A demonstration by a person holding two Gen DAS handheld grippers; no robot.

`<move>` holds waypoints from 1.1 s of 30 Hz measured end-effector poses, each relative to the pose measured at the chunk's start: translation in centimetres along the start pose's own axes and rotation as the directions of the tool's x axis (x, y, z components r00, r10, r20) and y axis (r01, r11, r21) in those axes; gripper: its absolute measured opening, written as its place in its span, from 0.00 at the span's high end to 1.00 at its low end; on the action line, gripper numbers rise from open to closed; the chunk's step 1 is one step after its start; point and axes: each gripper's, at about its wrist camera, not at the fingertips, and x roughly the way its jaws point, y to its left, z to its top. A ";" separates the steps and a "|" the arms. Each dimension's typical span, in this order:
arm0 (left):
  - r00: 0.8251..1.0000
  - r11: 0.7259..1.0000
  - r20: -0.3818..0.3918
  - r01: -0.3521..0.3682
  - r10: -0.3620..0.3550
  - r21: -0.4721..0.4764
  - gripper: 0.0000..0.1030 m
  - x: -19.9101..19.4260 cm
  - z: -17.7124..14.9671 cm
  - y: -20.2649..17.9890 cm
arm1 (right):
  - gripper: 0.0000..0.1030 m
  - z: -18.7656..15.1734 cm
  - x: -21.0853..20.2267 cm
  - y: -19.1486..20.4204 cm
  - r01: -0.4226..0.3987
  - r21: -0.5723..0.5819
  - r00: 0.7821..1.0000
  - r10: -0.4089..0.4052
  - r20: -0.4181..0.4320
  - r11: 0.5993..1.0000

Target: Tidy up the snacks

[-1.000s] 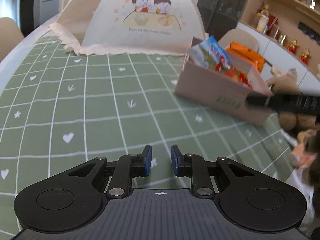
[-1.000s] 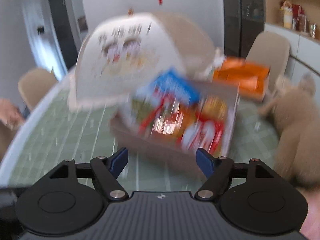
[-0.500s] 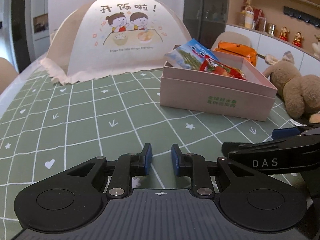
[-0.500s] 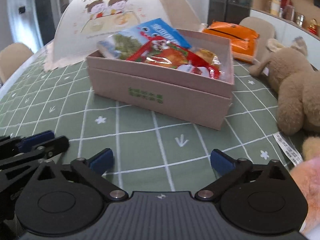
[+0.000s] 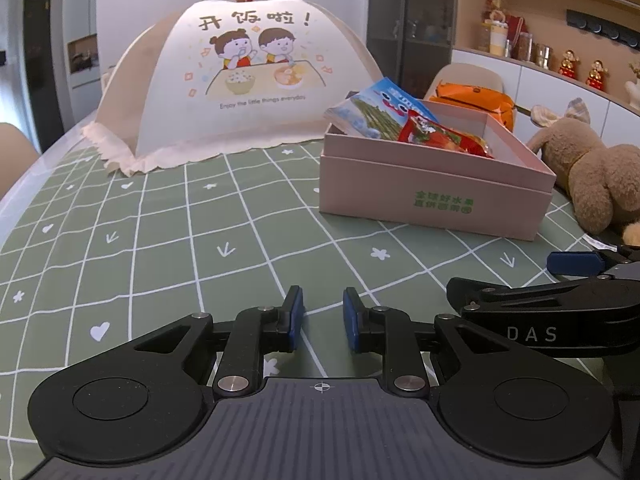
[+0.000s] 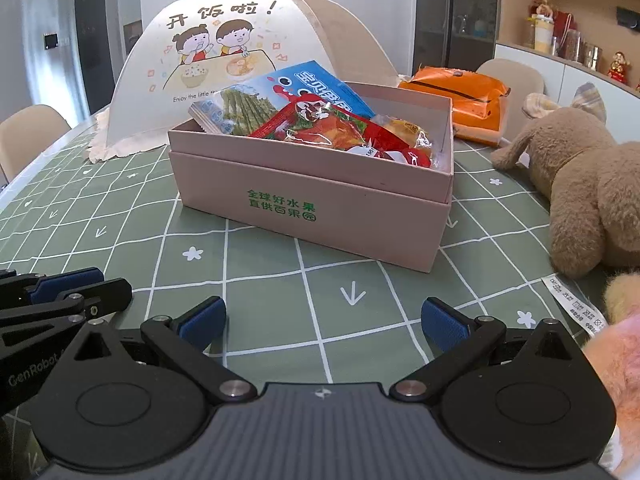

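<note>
A pink cardboard box (image 6: pixel 320 208) (image 5: pixel 432 196) stands on the green checked tablecloth (image 6: pixel 120 216). It holds several snack packs: a blue pack (image 6: pixel 304 88) (image 5: pixel 380 112), a red pack (image 6: pixel 320 128) (image 5: pixel 440 136) and a small yellow one (image 6: pixel 404 128). My right gripper (image 6: pixel 323 320) is open and empty, low over the cloth in front of the box. My left gripper (image 5: pixel 322 318) is nearly shut and empty, to the left of the right one, whose side shows in the left wrist view (image 5: pixel 560 312).
A white mesh food cover (image 5: pixel 256 76) (image 6: pixel 224 52) stands behind the box. An orange bag (image 6: pixel 460 100) (image 5: pixel 476 100) lies behind the box to the right. A brown plush toy (image 6: pixel 588 188) (image 5: pixel 588 168) lies right of the box. Chairs and a shelf stand beyond the table.
Both grippers came down and back from the box to sit low over the cloth in front of it. The right gripper's jaws opened a little wider. The left jaws kept their narrow gap.
</note>
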 end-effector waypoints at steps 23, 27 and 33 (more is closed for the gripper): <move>1.000 1.000 0.002 0.002 -0.002 -0.010 0.76 0.0 0.0 0.1 | 0.00 0.0 0.0 0.0 0.000 0.001 1.000 0.000 0.000 1.000; 1.000 1.000 0.002 0.002 -0.002 -0.011 0.76 0.0 0.0 0.1 | 0.00 0.0 0.0 0.0 0.000 0.001 1.000 0.000 0.000 1.000; 1.000 1.000 0.001 0.002 -0.002 -0.011 0.76 0.0 0.0 0.1 | 0.00 0.0 0.0 0.0 0.000 0.001 1.000 0.000 0.000 1.000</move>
